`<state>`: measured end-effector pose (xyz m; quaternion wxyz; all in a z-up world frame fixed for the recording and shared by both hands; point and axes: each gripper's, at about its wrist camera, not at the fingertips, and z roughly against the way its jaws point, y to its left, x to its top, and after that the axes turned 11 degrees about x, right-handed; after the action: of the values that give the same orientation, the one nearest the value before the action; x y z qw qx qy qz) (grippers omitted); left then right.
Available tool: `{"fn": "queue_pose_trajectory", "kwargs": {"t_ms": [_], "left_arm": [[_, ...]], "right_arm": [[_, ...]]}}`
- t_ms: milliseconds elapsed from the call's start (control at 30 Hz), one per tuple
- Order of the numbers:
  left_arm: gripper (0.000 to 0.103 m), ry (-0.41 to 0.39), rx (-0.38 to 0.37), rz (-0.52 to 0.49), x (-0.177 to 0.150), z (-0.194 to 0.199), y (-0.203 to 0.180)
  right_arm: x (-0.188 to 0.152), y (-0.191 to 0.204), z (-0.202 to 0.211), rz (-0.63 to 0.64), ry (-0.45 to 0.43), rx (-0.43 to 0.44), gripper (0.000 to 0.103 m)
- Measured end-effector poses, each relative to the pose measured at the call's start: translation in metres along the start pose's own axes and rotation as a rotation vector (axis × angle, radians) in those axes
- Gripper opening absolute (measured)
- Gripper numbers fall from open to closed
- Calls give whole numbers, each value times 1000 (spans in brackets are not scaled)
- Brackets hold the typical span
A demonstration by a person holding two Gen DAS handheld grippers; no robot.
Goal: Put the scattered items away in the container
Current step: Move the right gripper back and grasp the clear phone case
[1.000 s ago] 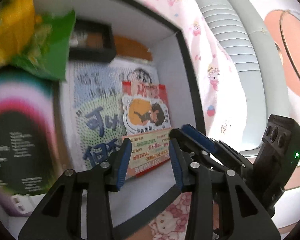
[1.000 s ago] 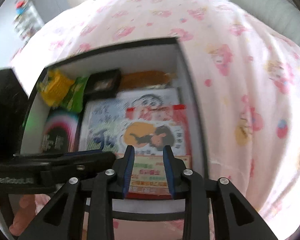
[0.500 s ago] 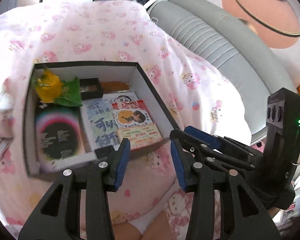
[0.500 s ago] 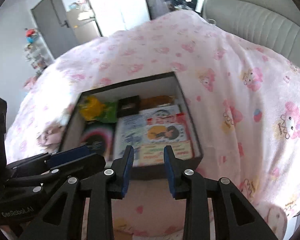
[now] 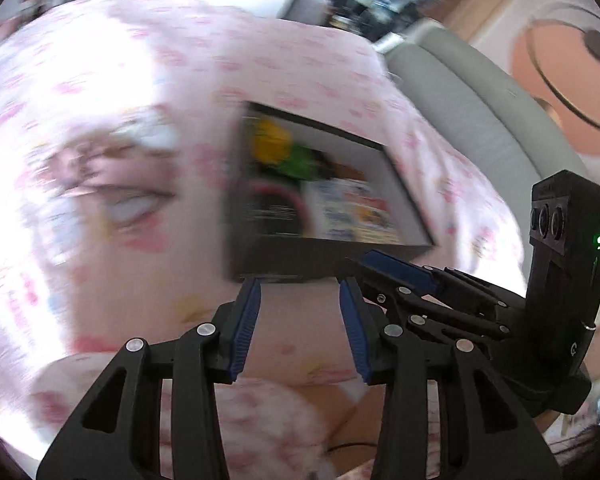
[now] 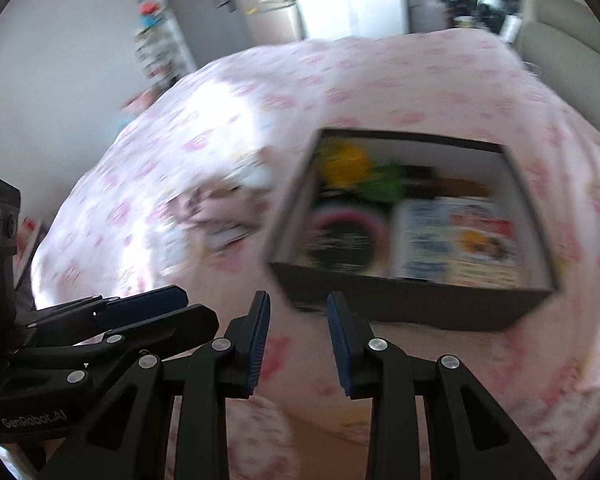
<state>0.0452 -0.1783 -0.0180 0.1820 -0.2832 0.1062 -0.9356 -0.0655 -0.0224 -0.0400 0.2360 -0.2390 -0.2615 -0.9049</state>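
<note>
A black box with white inner walls (image 5: 320,258) (image 6: 400,300) sits on the pink bedspread. It holds a yellow and green flower (image 6: 348,166), a dark disc cover (image 6: 342,240), and cartoon booklets (image 6: 460,240). My left gripper (image 5: 300,288) is open and empty, just short of the box's near wall. My right gripper (image 6: 298,300) is open and empty, near the box's front left corner. Crumpled pale items (image 5: 128,204) (image 6: 228,204) lie on the bedspread left of the box. Both views are blurred.
A grey padded headboard (image 5: 480,104) runs along the right of the bed. A pink and white wall (image 5: 560,40) is behind it. A grey door (image 6: 220,4) and shelves (image 6: 156,40) stand beyond the bed. The person's pink-clad lap (image 5: 260,420) is below the grippers.
Both grippers have pulled back from inside the box to short of its near wall and swung left. The box now sits further right in both views.
</note>
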Motion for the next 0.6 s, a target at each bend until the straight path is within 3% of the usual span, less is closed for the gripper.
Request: {"fn": "queue_pose_trajectory", "kwargs": {"t_ms": [200,367,467,600], "left_arm": [[41,17,107,180,5,-9,98],[41,117,78,350,13,-51,182],[46,199,29,334,22,-85,214],[47,277,93,320,32,-123,237]], "right_arm": [[24,68,-94,82,130,112,27],[30,83,-170,57,272,210,27],[31,77,-204,31,319,207,27],[36,65,-241,-17,373,212,27]]}}
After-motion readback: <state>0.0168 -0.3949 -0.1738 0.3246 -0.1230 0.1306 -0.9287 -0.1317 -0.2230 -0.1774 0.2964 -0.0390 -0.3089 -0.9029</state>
